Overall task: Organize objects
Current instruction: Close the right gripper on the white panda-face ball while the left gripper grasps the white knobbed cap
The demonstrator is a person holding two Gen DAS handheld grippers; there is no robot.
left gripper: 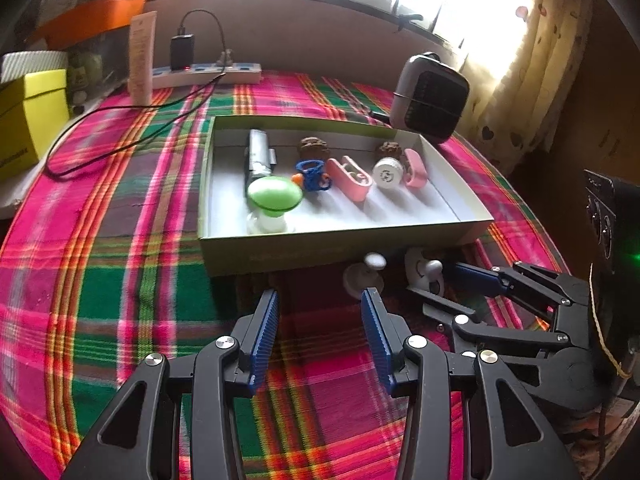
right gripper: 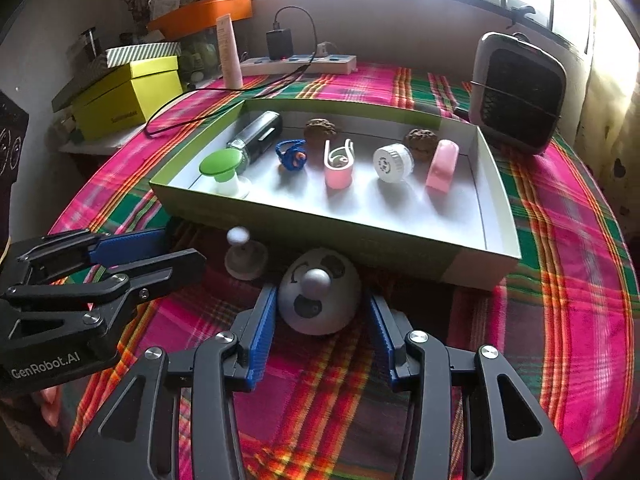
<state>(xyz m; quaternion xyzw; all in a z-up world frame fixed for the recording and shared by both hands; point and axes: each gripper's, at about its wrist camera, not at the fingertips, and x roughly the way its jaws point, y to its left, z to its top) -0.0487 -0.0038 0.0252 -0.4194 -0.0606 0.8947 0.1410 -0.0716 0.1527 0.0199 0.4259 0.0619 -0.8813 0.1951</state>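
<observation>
Nearest us, the right gripper (right gripper: 320, 312) has its jaws apart, flanking a white dome (right gripper: 318, 298) with a painted face on the table (right gripper: 560, 320); we cannot tell if the pads touch it. The left gripper (left gripper: 320, 312) is open over bare cloth. A small white knob (right gripper: 245, 258) stands just beside the dome. Beyond, the box (right gripper: 492, 216) holds a green-capped piece (right gripper: 222, 170), a grey tube (right gripper: 256, 138) pointing away, a blue ring (right gripper: 292, 154), two pink clips (right gripper: 339, 168), a white cap (right gripper: 393, 162) and two walnuts (right gripper: 320, 130).

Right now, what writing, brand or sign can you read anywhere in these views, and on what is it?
"GenRobot.AI": white lettering on the left gripper body, right wrist view.
Yellow box: a dark word on its front, too blurred to read.
Tall cream tube: fine print, too small to read.
White dome toy: only a drawn face, no words.
</observation>
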